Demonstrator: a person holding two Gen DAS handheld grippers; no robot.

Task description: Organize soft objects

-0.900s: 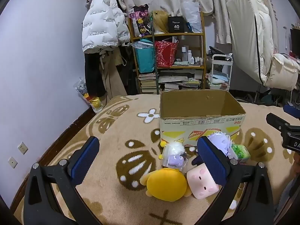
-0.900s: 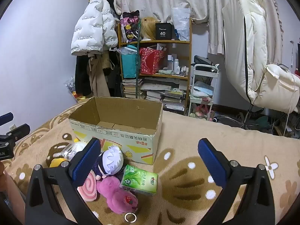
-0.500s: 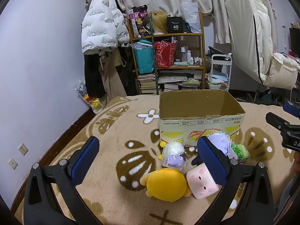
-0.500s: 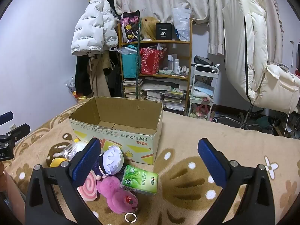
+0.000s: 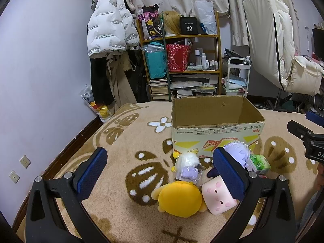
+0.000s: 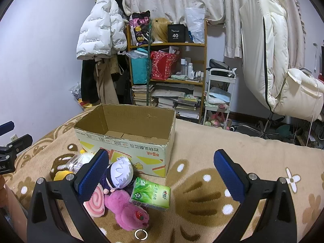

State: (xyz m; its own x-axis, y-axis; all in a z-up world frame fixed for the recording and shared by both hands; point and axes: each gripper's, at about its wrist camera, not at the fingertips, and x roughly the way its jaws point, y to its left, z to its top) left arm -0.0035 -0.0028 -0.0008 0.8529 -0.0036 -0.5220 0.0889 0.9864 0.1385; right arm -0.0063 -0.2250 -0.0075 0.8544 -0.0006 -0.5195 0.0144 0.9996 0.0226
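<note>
An open cardboard box (image 5: 217, 121) is seen at the centre of the left wrist view, standing on a patterned beige rug (image 5: 125, 141); only its bare cardboard floor is seen inside. Just below the box, a cluster of soft toys is spread on the rug: a yellow plush (image 5: 180, 198), a pink cube plush (image 5: 217, 197) touching it, a bagged purple toy (image 5: 189, 170), and a white-haired doll (image 5: 238, 154). The left gripper (image 5: 160, 174) is held above the rug with its jaws spread wide, nothing between them.

In the right wrist view, a green tissue pack (image 6: 150, 193), a magenta plush (image 6: 126, 210) and a pink swirl cushion (image 6: 95, 202) are shown at lower left, beside the doll. The right gripper (image 6: 162, 176) is likewise held with jaws spread and empty, the pack lying between the fingers in the frame. Shelves (image 6: 168, 68) are seen behind the box.
</note>
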